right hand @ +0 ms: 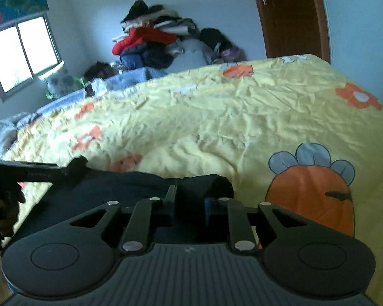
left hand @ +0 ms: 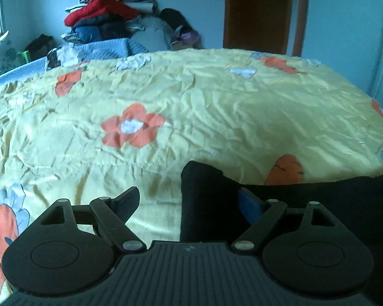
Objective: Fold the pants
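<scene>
Dark pants (left hand: pixel 212 204) on yellow flowered bedspread (left hand: pixel 191 107), left hand-held gripper (left hand: pixel 191 199) wide open, right hand-held gripper (right hand: pixel 190 199) pinching pants, no legible writing

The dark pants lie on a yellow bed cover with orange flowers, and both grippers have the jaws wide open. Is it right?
Not quite. Only the left gripper is wide open. In the right wrist view, the right gripper has its jaws closed on a fold of the dark pants. The yellow cover is right.

A yellow flowered bedspread (left hand: pixel 191 97), a clothes heap (right hand: pixel 155 43) beyond, seemingly against the wall.
</scene>
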The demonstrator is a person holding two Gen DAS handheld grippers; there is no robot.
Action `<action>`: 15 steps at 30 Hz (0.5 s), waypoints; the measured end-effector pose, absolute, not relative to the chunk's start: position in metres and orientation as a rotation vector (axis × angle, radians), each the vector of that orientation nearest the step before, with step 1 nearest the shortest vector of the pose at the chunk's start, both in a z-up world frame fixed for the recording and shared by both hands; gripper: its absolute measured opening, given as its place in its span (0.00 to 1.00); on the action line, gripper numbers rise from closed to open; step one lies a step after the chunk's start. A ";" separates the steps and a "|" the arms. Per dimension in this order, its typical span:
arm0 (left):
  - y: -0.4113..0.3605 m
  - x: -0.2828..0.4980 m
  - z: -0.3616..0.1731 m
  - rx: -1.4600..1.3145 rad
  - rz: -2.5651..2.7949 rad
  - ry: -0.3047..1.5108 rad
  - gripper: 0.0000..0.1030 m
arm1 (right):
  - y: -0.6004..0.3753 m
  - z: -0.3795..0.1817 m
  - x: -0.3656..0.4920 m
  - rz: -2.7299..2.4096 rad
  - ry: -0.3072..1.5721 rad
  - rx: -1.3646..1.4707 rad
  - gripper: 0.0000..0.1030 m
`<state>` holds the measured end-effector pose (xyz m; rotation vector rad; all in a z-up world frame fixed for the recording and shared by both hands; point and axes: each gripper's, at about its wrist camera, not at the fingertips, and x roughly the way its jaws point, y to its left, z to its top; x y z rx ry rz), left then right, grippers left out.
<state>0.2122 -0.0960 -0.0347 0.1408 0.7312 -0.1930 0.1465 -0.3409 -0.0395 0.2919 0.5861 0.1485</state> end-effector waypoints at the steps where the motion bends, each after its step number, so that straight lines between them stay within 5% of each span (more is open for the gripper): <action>1: -0.095 0.212 -0.035 0.140 -0.189 0.729 0.82 | -0.341 -0.041 0.147 0.143 0.588 0.288 0.20; 9: -0.081 0.154 -0.005 0.134 -0.191 0.601 0.84 | -0.337 -0.011 0.093 0.019 0.442 0.216 0.26; 15: -0.092 0.116 -0.011 0.058 -0.332 0.657 0.85 | -0.292 -0.015 0.075 0.271 0.540 0.080 0.26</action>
